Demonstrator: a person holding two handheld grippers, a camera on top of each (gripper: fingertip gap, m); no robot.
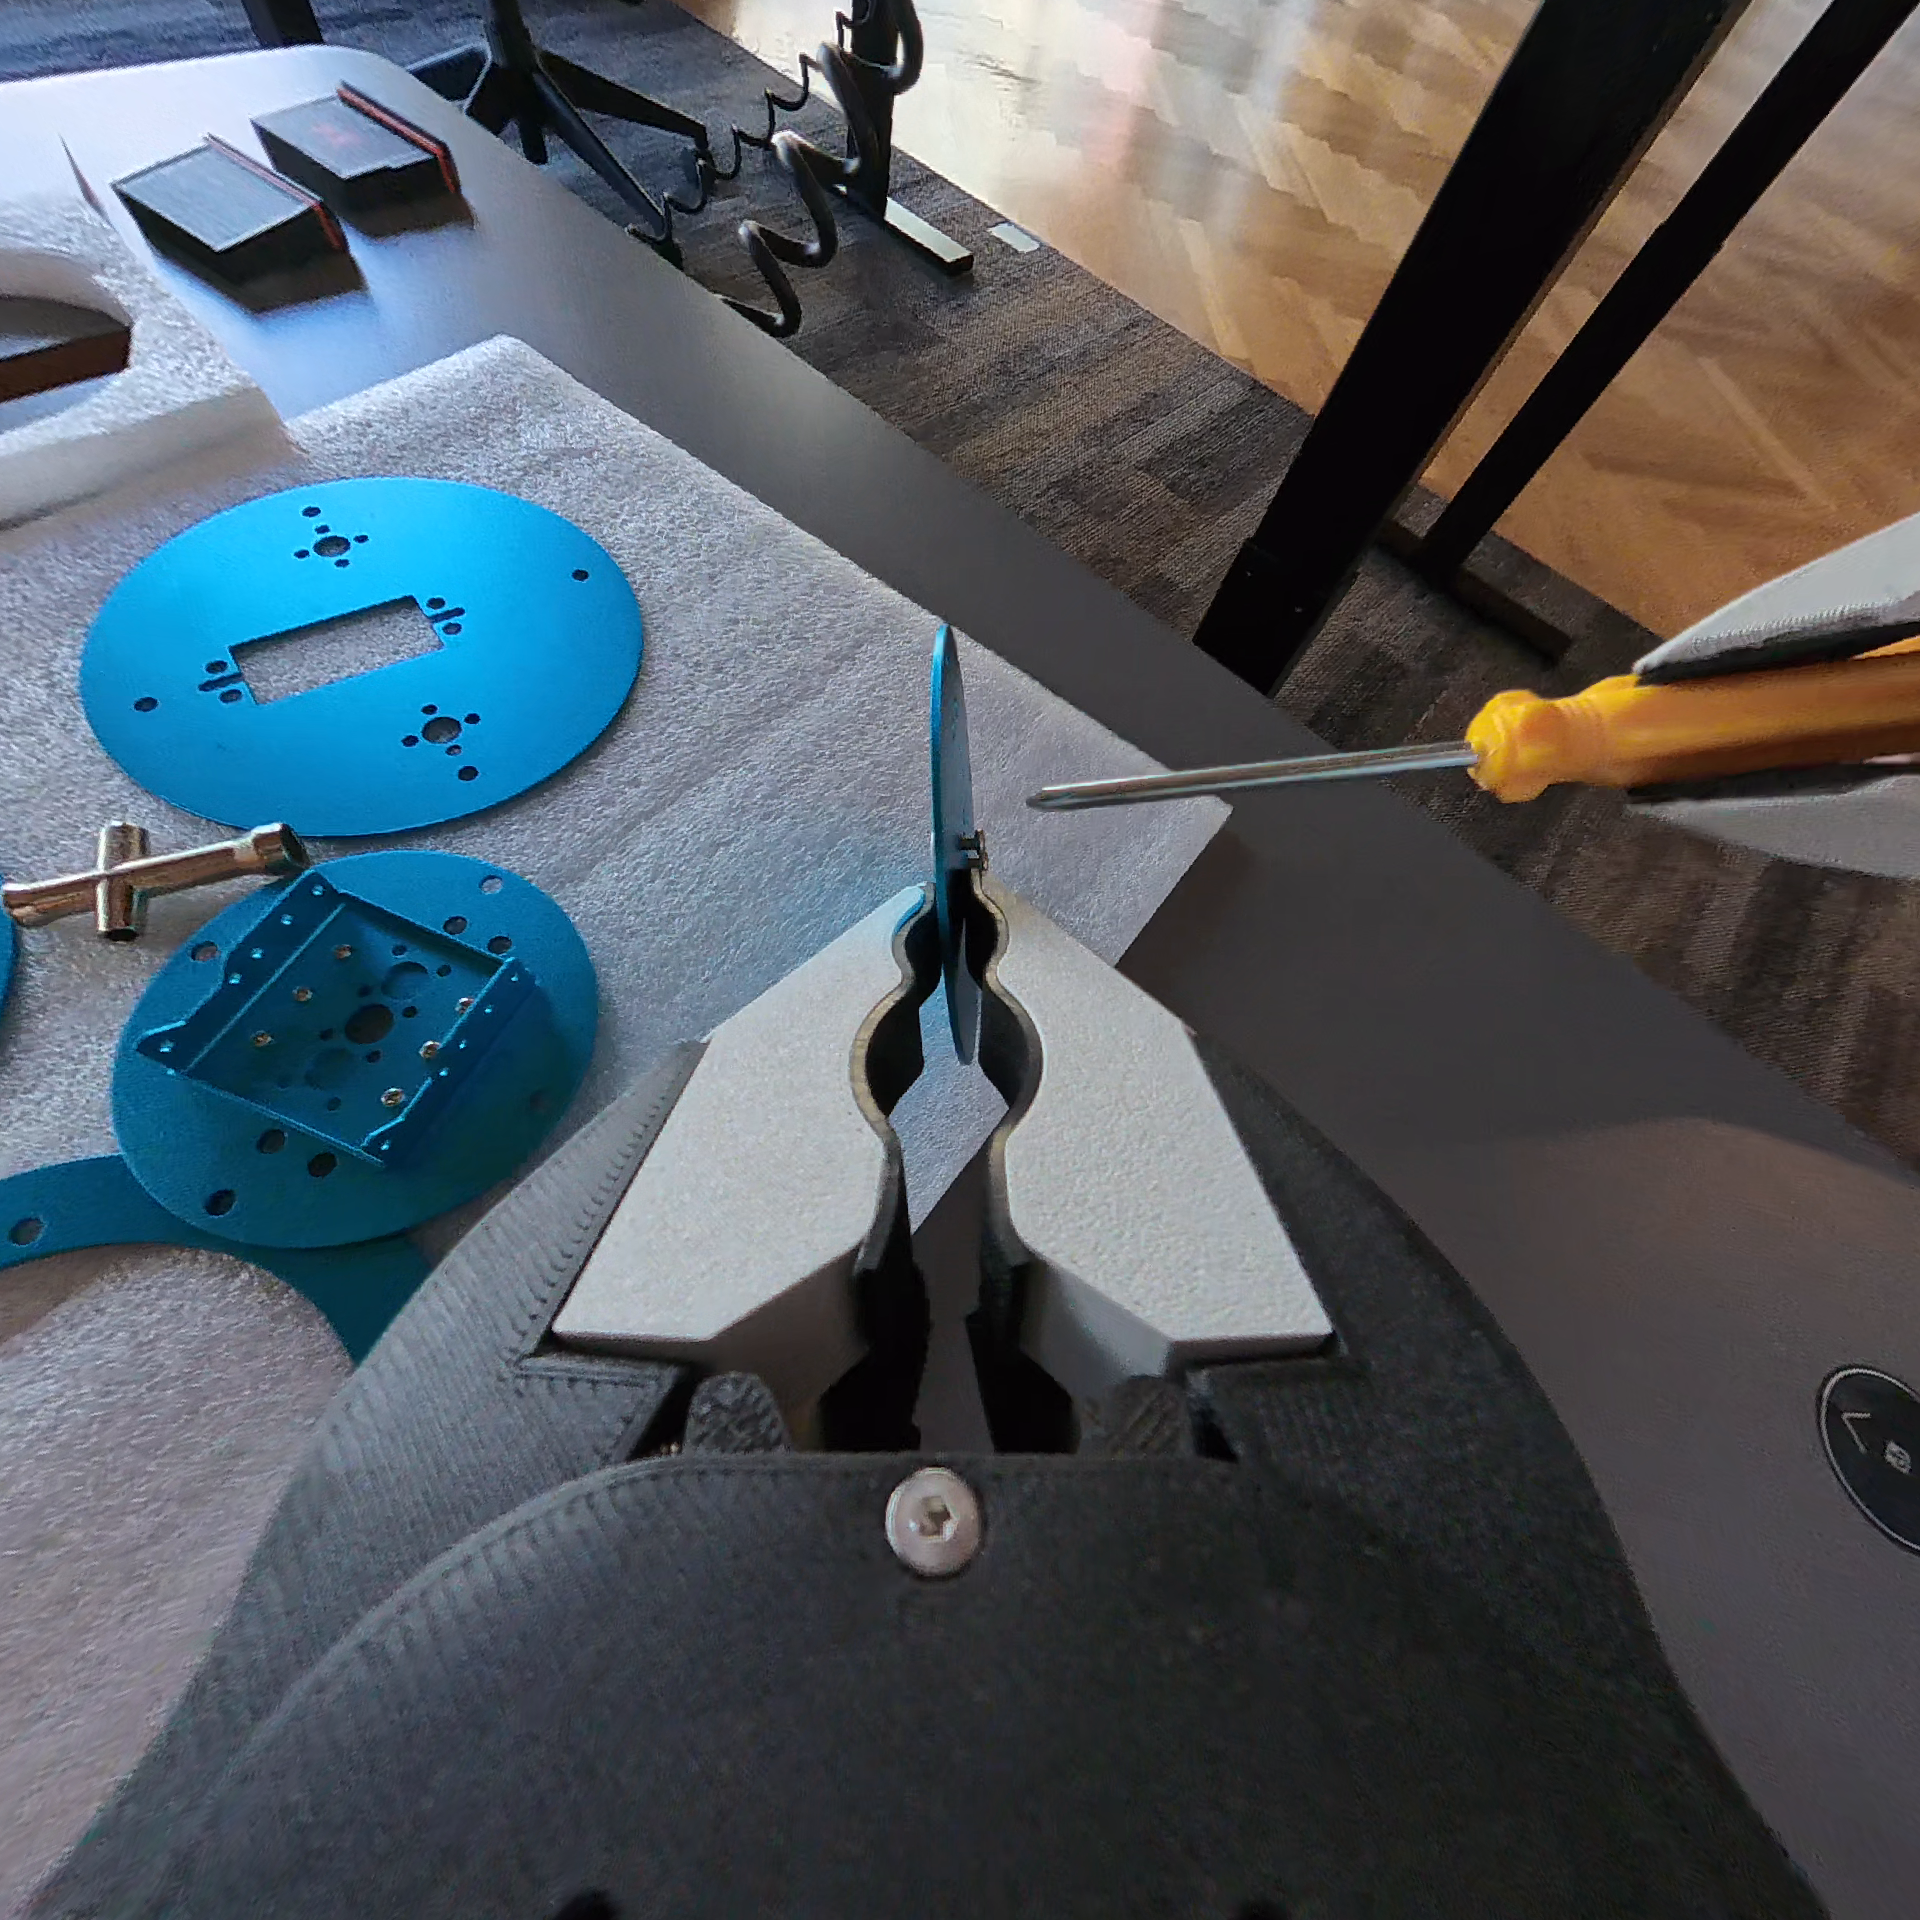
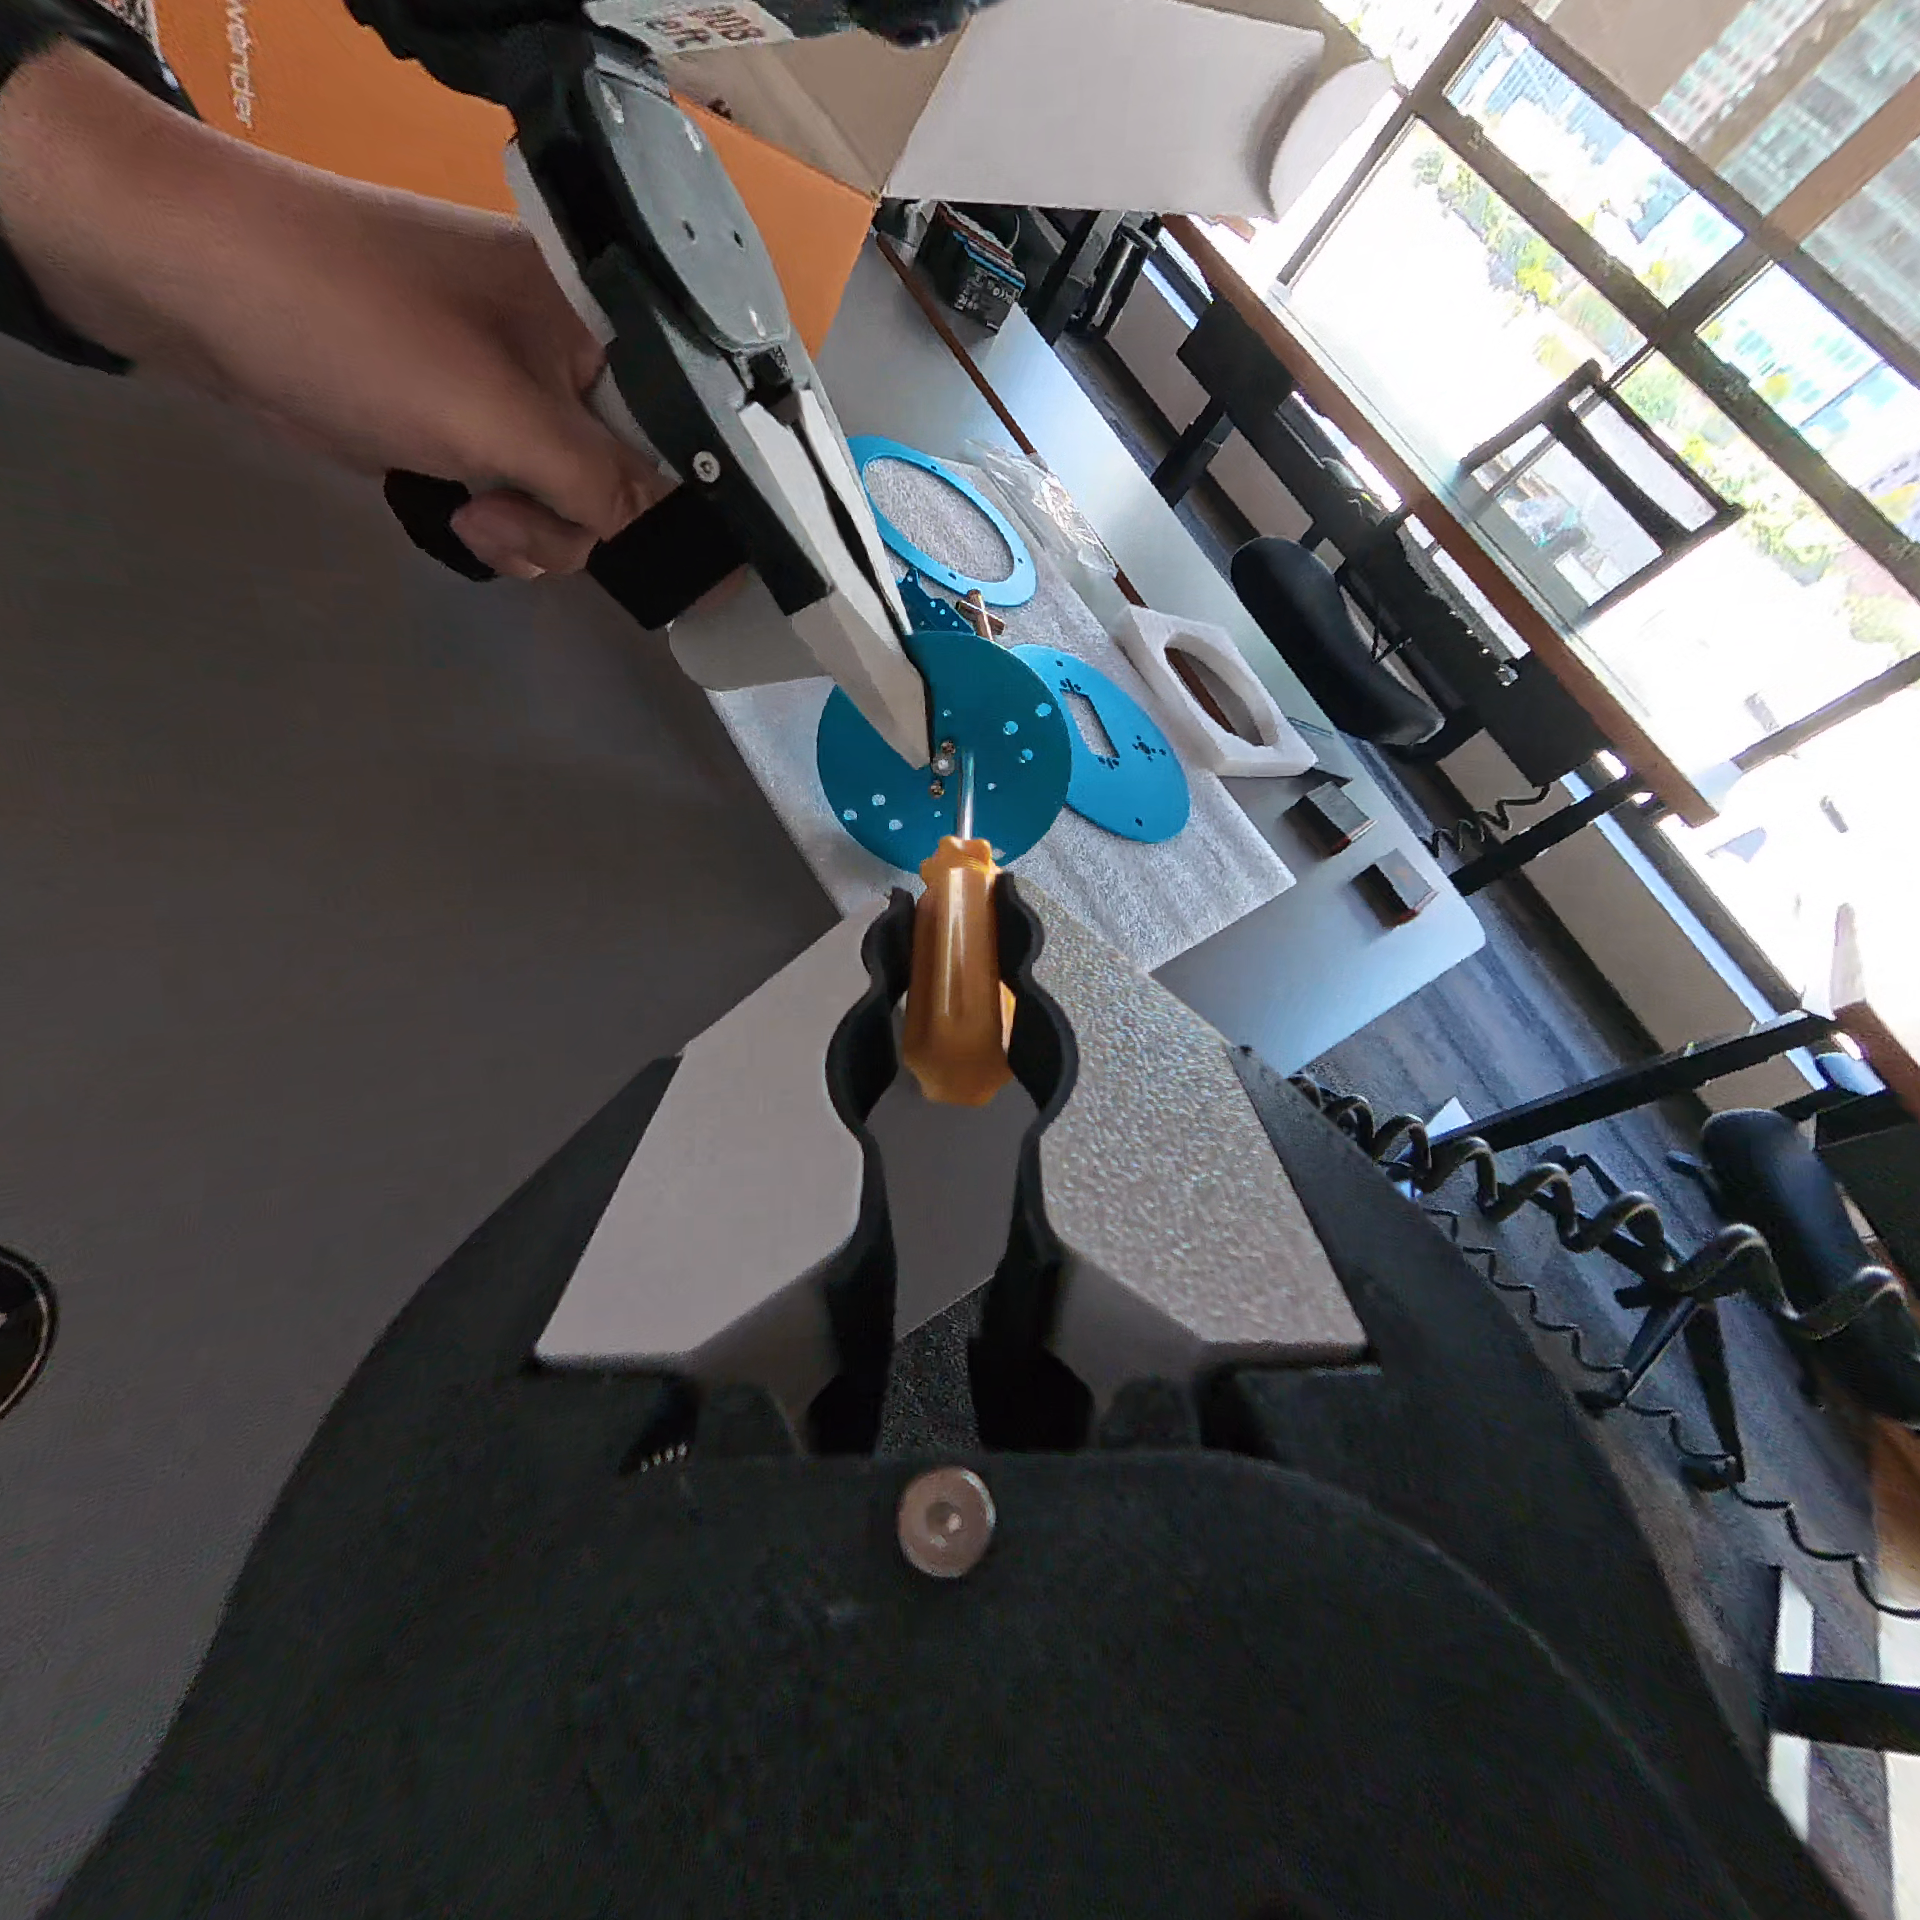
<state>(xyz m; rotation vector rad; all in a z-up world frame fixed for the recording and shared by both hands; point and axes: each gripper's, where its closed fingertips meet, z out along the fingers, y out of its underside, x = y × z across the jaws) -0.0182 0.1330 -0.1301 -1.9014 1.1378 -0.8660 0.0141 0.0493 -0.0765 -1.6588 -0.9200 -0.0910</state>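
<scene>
My left gripper (image 1: 958, 896) is shut on a blue round plate (image 1: 948, 748), held upright and edge-on above the white foam sheet (image 1: 665, 665); a small screw (image 1: 971, 844) sticks out of its right face. My right gripper (image 2: 951, 896) is shut on the handle of a yellow screwdriver (image 2: 954, 971). In the left wrist view the screwdriver (image 1: 1558, 732) comes in from the right, its tip a little to the right of the plate and above the screw. In the right wrist view the plate (image 2: 987, 769) faces me, with the shaft pointing at its centre beside the left gripper (image 2: 906, 732).
On the foam lie a blue disc with a rectangular cutout (image 1: 358, 655), a blue disc carrying a bracket (image 1: 353, 1044), a blue ring (image 1: 197, 1236) and a metal cross wrench (image 1: 145, 878). Two black blocks (image 1: 286, 192) and a white foam frame (image 2: 1210, 691) sit farther back. The table edge (image 1: 1299, 727) runs close on the right.
</scene>
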